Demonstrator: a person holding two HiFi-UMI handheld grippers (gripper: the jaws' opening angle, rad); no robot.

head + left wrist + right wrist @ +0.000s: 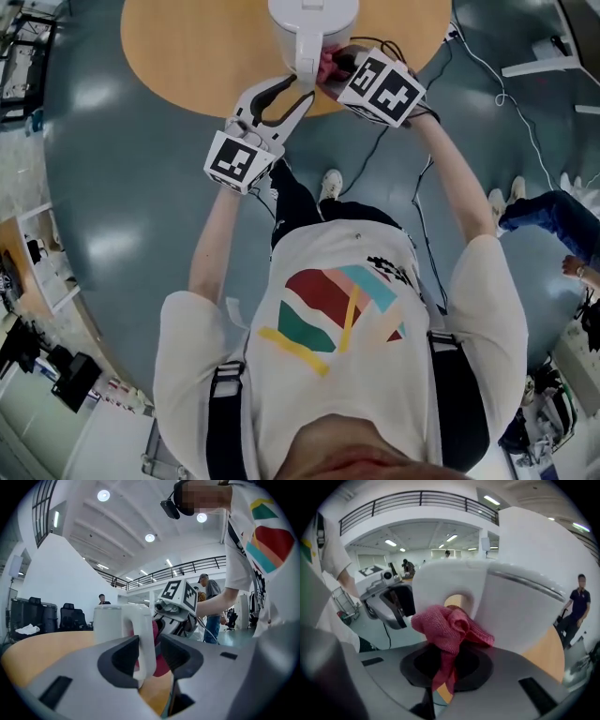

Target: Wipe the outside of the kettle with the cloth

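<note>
Touching, seemingly, kettle handle [446, 579]: cloth [451, 626] pinched in right hand-held gripper [449, 662].

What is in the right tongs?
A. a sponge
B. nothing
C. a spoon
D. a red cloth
D: in the right gripper view the right tongs are closed on a bunched red cloth, which is pressed against the white kettle.
</note>
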